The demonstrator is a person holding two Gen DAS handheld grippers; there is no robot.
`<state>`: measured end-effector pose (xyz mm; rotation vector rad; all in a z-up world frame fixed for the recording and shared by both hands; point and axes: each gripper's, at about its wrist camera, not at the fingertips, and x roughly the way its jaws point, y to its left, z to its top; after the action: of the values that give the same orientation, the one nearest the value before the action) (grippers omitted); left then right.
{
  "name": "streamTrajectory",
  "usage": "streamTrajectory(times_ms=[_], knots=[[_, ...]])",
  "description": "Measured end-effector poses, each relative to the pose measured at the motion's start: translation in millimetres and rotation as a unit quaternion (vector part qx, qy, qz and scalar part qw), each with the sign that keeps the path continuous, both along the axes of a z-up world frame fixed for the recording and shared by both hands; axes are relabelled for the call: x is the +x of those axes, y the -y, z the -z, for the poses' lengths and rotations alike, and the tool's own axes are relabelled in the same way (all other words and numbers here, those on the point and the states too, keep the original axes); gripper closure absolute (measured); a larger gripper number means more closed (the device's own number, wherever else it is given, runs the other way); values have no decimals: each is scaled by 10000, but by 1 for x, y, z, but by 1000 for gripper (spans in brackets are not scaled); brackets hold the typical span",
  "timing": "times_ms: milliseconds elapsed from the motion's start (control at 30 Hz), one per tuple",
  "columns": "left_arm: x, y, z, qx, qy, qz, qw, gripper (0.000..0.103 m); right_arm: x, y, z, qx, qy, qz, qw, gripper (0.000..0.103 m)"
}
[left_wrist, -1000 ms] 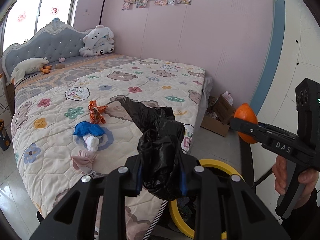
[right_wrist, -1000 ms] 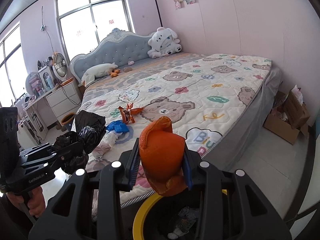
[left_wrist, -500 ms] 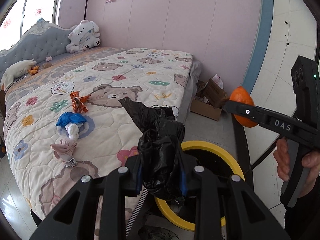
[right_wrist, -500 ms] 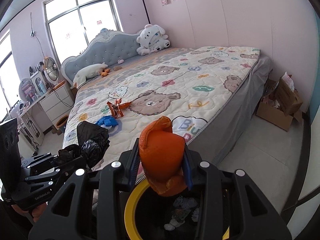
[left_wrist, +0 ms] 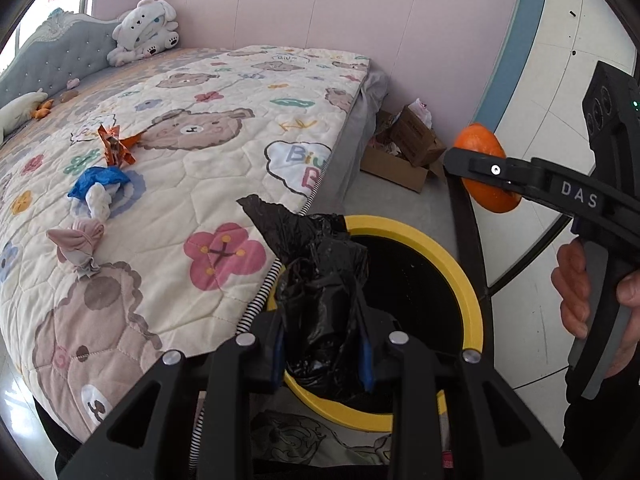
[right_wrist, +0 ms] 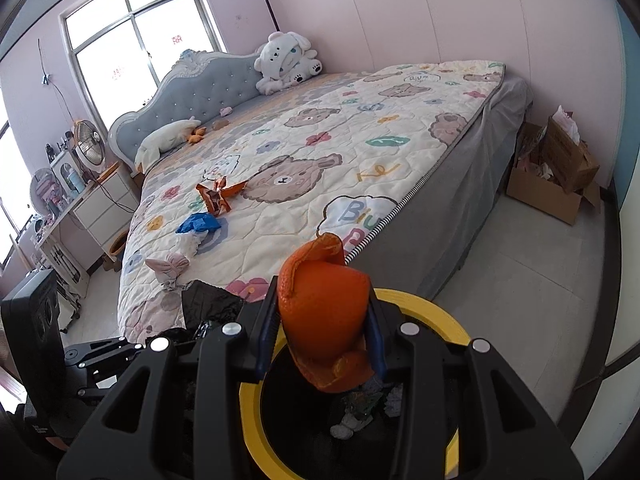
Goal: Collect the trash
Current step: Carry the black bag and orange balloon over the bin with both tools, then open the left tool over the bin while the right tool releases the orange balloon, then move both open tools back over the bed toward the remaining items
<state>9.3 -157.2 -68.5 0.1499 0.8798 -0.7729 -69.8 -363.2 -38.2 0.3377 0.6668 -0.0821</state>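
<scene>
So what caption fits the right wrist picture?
Right gripper holds orange peel over the yellow-rimmed bin beside the bed.

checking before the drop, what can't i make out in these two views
- Bin: its lower rim is cut off by the left tongs in the left wrist view; its outer wall shows in neither view.
- Bin contents: right wrist view, dark, partly behind the orange peel; items unclear.
- Black bag: its bottom end is dark against the bin in the left wrist view.
- Cardboard box: contents too small.
</scene>
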Motion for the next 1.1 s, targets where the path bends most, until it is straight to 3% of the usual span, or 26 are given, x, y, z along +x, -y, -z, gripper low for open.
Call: streamTrajectory(times_ms=[500,833,933,1100], knots=[[-9,18,28,164,-464,217,9986,77,0,19,37,504,-346,107,9981,66],[-7,17,29,107,-551,184,9983,75,-2,23,38,524,-321,227,9979,64],[-8,15,27,60,-541,171,9984,67,-5,28,33,484,-239,346,9979,59],[-8,9,19,-86,-397,106,9991,37,-9,39,21,400,-51,605,9974,50]])
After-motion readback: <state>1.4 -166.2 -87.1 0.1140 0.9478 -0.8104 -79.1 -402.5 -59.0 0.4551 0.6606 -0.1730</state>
